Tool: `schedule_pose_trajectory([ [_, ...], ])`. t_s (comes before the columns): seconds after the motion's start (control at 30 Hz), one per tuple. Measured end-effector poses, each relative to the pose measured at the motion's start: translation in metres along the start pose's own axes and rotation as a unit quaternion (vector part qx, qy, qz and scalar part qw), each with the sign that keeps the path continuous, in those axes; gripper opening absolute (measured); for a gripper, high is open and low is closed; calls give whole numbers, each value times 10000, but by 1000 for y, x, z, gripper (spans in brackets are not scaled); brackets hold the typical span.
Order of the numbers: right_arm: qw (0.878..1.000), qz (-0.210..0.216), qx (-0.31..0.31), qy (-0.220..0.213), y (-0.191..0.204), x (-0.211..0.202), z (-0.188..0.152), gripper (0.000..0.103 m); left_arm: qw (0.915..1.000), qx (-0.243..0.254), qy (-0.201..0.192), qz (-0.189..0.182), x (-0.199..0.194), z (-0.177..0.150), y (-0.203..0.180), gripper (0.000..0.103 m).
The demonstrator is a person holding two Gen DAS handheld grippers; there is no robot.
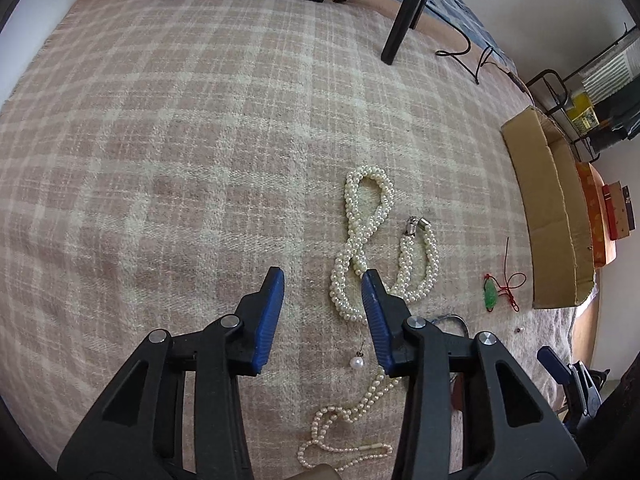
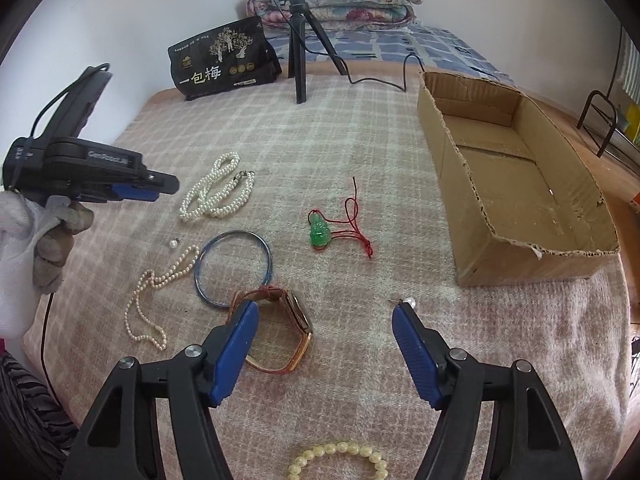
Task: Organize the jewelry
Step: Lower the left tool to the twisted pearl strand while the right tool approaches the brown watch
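Pearls in a twisted rope necklace [image 1: 362, 240] lie on the plaid blanket [image 1: 160, 160], well to the left of the cardboard box [image 2: 516, 184], their long axis running away from the camera. The left gripper [image 1: 324, 284] hangs just above the necklace's near end, jaws apart and empty, its right pad over the strand. This hand looks nearer to it. The right gripper [image 2: 324, 316], also spread and holding nothing, hovers nearer the box, over the watch [image 2: 294, 320]. Nothing sits in the box yet, so the sorting seems barely begun.
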State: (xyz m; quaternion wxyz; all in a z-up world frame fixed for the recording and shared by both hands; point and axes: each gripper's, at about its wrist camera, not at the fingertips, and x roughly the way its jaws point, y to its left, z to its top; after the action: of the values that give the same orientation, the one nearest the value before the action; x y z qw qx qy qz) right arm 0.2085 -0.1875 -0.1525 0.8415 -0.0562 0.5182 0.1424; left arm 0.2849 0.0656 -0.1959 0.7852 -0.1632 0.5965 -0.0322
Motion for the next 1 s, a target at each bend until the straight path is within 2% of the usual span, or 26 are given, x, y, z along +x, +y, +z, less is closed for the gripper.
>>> schedule_pose_trajectory([
  [0.1,10000,-4,-37,75,2,4,-1,69,9999,-14,16,107,6,3,2,37],
  [0.37,9997,76,79,219,-1,12,-3,61,9999,-88,81,116,10,7,6,32],
  [0.43,9997,78,94,233,-1,13,-2,60,9998,-56,94,141,10,7,6,29],
  [0.73,9994,125,63,312,4,21,0,57,9991,196,81,380,20,5,-12,28],
  [0.8,9993,131,69,335,5,22,1,56,9984,293,27,481,23,4,-15,23],
  [0.9,9991,122,84,390,6,25,1,56,9966,435,-126,688,25,6,-19,8],
  [1.0,9989,143,98,445,7,28,0,56,9981,254,-183,533,24,9,-12,7],
])
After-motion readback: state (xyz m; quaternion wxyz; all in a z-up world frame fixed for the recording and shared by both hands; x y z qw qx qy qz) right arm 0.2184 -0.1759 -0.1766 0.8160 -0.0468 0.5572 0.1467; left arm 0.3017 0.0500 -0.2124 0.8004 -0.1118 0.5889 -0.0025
